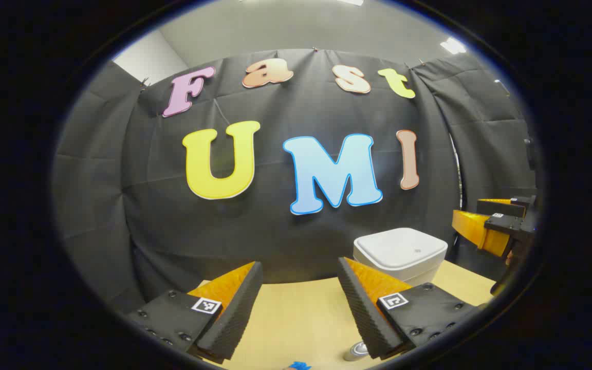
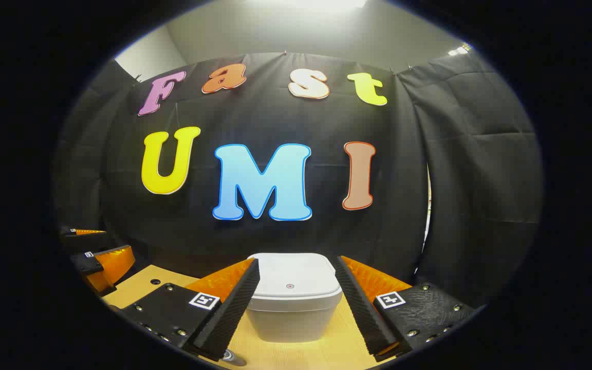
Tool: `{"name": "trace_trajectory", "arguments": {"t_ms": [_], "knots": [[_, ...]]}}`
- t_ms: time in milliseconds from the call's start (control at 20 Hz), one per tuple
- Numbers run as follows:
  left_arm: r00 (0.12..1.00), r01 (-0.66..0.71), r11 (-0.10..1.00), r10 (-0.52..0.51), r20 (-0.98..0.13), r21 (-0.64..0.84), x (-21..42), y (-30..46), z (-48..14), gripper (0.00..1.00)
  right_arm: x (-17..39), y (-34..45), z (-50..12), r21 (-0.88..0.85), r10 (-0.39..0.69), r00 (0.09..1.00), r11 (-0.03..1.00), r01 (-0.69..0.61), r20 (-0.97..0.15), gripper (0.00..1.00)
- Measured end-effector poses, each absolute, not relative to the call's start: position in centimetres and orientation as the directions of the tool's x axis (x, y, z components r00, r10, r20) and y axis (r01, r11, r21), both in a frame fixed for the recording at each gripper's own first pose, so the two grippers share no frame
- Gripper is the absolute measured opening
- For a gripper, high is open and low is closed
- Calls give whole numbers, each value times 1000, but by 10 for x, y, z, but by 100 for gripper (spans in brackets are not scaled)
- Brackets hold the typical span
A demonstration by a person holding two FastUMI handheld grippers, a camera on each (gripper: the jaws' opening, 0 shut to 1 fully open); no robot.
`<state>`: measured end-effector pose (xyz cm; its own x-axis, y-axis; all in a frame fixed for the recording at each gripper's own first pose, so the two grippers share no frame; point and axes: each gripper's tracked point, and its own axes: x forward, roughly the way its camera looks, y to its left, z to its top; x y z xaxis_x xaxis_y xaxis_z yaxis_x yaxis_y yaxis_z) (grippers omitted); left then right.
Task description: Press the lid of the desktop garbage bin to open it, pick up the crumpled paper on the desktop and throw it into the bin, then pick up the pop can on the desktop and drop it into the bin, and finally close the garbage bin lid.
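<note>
A: Both claws spread, holding nothing; the right gripper (image 2: 296,313) faces the garbage bin (image 2: 294,298), lid (image 2: 291,280) down, at the table's back edge.

B: A push off its button may skid the bin; the pop can (image 1: 356,351) stands by the left gripper (image 1: 298,313); pale wooden table (image 1: 301,313), black cloth around

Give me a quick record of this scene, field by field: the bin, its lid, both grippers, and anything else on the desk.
bin: white desktop garbage bin on the wooden desktop, by the black cloth wall
lid: shut, lying flat
right gripper: open, empty, facing the bin
left gripper: open, empty, over bare desktop, bin ahead to its right
pop can: top visible at the near edge
crumpled paper: cannot tell
task stage: lid not yet pressed
</note>
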<state>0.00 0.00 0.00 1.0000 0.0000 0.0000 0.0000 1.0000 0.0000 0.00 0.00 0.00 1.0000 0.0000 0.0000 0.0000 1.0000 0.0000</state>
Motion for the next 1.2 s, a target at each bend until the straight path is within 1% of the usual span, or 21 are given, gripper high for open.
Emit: {"name": "trace_trajectory", "arguments": {"t_ms": [300, 350, 400, 650, 700, 750, 850, 900, 950, 1000, 1050, 1100, 1150, 1200], "knots": [[1000, -5, 1000, 5, 0, 8, 3, -3, -1, 100, 7, 4, -6, 19, 23, 1000, 1000, -23, -2, 95], [1000, -6, 1000, 6, -1, 7, 4, -3, 0, 95, 9, 4, -6, 19, 23, 1000, 1000, -23, -3, 95], [1000, -8, 1000, 8, -1, 7, 4, -3, 0, 100, 10, 5, -7, 21, 28, 1000, 999, -28, -4, 91], [1000, -12, 1000, 12, -2, 10, 9, -5, -1, 100, 16, 6, -11, 21, 32, 999, 999, -32, -8, 88], [1000, -11, 1000, 11, -1, 11, 10, -6, -1, 100, 18, 7, -12, 23, 36, 999, 999, -35, -10, 83], [1000, -13, 1000, 13, -1, 11, 10, -6, -1, 100, 14, 6, -11, 25, 36, 999, 999, -36, -16, 83], [1000, -11, 1000, 11, -2, 11, 11, -8, -2, 100, 21, 5, -16, 33, 44, 999, 999, -43, -22, 63], [1000, -11, 1000, 11, -4, 9, 12, -9, -2, 100, 20, 9, -19, 36, 47, 998, 998, -46, -33, 56], [1000, -10, 1000, 10, -6, 8, 14, -9, -3, 100, 22, 9, -23, 41, 61, 997, 997, -60, -38, 55], [1000, -10, 1000, 10, -9, 6, 14, -10, -4, 100, 18, 9, -22, 41, 60, 997, 997, -58, -48, 44], [1000, -10, 1000, 10, -10, 4, 15, -11, -4, 100, 24, 4, -24, 41, 38, 998, 998, -37, -43, 45], [1000, -11, 1000, 11, -12, 3, 5, -9, -7, 100, 20, 5, -23, 49, 43, 998, 998, -41, -39, 17], [1000, -12, 1000, 12, -13, 1, 4, -9, -8, 100, 22, 6, -24, 50, 46, 998, 998, -44, -43, 13], [1000, -13, 1000, 13, -16, -1, 16, -10, -8, 100, 25, 8, -26, 50, 57, 997, 997, -55, -47, 12]]}}
